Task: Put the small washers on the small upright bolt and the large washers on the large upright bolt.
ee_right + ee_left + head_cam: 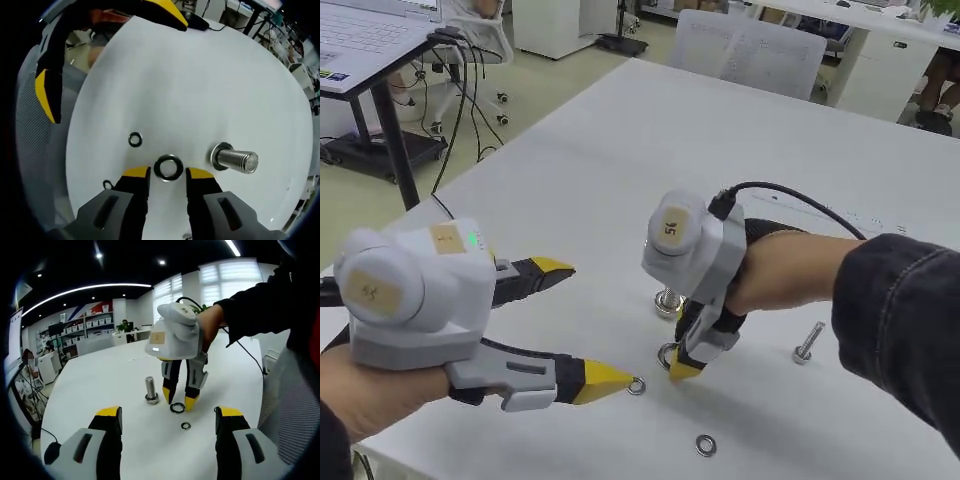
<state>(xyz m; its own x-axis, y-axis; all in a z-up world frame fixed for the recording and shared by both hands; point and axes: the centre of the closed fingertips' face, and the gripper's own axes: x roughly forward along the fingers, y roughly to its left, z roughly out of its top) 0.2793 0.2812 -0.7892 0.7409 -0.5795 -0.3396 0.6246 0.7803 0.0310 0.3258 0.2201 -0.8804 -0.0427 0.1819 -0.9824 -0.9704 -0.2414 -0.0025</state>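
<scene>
**Flat washer, smooth counter: the pinch is the risky part**

The right gripper (678, 362) is pointing down at the counter (650, 180) with its jaws parted, and it is straddling the large washer (168, 167) without yet gripping it. The washer is lying flat between the yellow tips, just near of the large bolt (668, 300), which is standing upright. The left gripper (580, 322) is hovering at the left, wide open and carrying nothing.

The main hazard is the washer itself: it is thin, and the counter looks slick. If the jaws are closing above its rim, or meeting it off-centre, it is likely to squirt out sideways or ride up one tip and drop. A skid to the far side would send it into the bolt's base, and a knock from the gripper could topple the bolt.

One small washer (636, 386) is lying just beside the left gripper's near tip, so a slight drift of that hand could push it away. A second small washer (706, 445) is lying nearer the front edge.

The small bolt (807, 342) is sitting well to the right and seems to be standing, though its angle is hard to read. The sizes need keeping apart, since a small washer would probably not fit over the large bolt.
</scene>
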